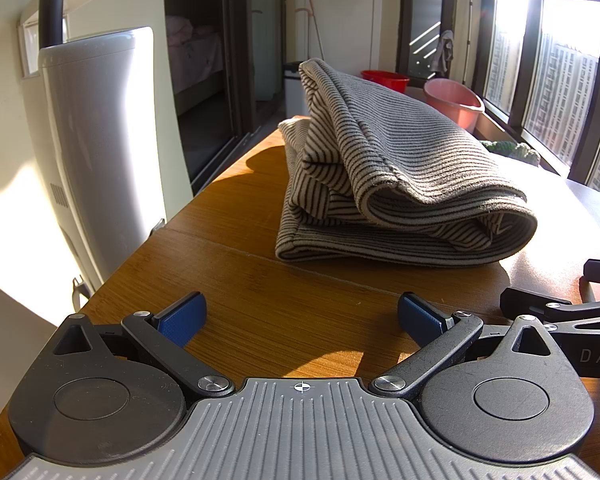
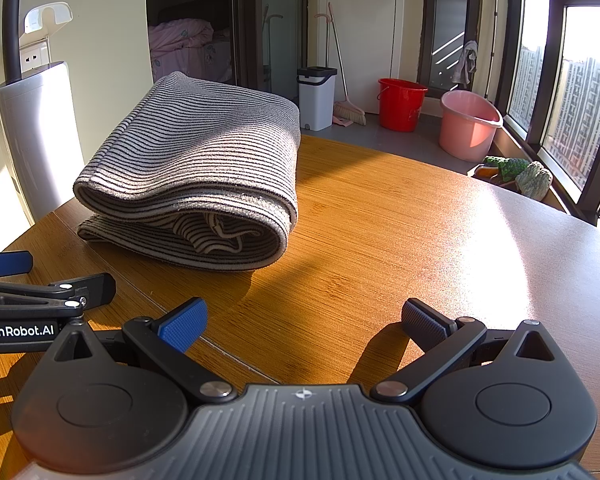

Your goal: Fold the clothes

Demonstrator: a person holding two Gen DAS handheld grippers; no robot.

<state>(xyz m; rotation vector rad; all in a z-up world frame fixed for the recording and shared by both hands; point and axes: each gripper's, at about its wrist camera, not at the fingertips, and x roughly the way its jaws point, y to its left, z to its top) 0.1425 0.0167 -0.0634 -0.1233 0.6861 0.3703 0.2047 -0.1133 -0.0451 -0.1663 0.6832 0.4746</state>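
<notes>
Here the folded striped garment (image 1: 384, 184) lies in mid-frame on the wooden table (image 1: 260, 312), its rolled edge facing both cameras; left gripper (image 1: 302, 318) and right gripper (image 2: 304, 320) are spread wide, holding nothing, apart from it

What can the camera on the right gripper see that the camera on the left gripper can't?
Only the right wrist view shows the white bin, the broom and the pink bedding through the doorway. Only the left wrist view shows the garment's bunched, layered side. Both show the striped garment folded on the wooden table, the red bucket, the pink tub, and both open grippers, left gripper and right gripper.
</notes>
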